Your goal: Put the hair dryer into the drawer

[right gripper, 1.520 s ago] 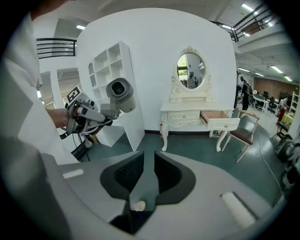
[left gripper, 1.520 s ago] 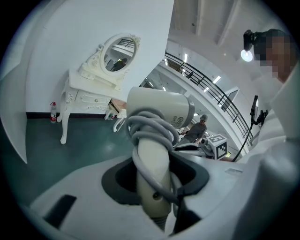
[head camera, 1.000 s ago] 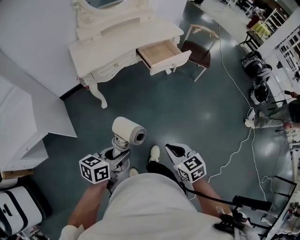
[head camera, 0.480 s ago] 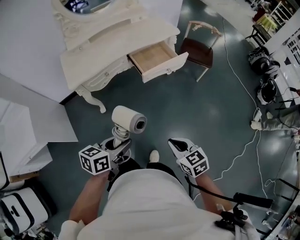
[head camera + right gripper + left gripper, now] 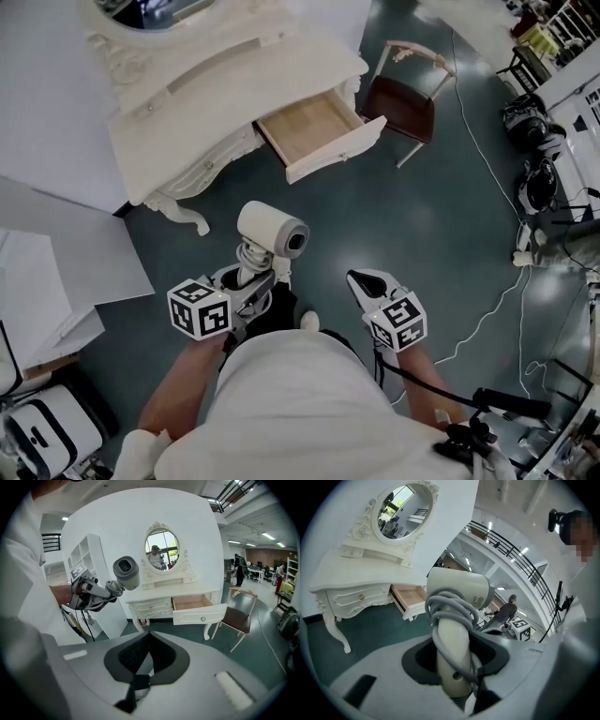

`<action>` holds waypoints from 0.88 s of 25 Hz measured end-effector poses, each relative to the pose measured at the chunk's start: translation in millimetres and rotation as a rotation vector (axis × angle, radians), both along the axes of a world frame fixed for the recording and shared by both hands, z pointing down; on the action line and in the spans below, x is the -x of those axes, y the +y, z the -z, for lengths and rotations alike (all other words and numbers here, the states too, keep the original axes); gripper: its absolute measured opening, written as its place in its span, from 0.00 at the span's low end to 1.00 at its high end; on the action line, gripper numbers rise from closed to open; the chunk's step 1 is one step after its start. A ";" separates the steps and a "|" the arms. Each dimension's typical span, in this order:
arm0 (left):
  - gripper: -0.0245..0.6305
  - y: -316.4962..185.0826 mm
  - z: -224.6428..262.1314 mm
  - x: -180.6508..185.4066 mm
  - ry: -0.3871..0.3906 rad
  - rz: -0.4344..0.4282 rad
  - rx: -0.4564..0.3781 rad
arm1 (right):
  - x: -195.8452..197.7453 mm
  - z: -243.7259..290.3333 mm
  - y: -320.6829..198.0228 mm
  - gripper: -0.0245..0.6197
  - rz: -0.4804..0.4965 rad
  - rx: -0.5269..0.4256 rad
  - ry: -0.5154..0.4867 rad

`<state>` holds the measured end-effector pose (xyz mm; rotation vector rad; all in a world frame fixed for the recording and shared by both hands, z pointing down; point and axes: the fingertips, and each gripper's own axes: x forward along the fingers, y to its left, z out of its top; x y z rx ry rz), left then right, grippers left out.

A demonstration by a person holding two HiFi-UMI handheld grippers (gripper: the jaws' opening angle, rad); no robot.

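Hair dryer (image 5: 273,229) stands upright at frame centre, its handle clamped in the left gripper (image 5: 251,283), well short of the open drawer (image 5: 309,124) at upper centre. Right gripper (image 5: 361,279) is closed on nothing. Judged rigid, top-heavy and smooth-shelled; the handle, wrapped in its cord (image 5: 451,605), is the sound hold.

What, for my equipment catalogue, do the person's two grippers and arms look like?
Both the left gripper and the right gripper have pale grey-white shells and tongs lined with dark pads. Each carries a white cube printed with black square markers. A black cable trails from the right one. The person wears a white top with forearms uncovered.
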<state>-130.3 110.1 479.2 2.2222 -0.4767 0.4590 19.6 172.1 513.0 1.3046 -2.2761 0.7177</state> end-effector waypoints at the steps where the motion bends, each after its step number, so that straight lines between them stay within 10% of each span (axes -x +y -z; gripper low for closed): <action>1: 0.29 -16.2 -2.8 -1.9 -0.002 -0.009 0.003 | -1.1 1.4 -13.8 0.04 -0.014 0.005 0.001; 22: 0.29 -257.1 -79.8 -94.7 -0.106 -0.142 0.057 | -66.3 26.2 -243.0 0.04 -0.095 0.005 0.073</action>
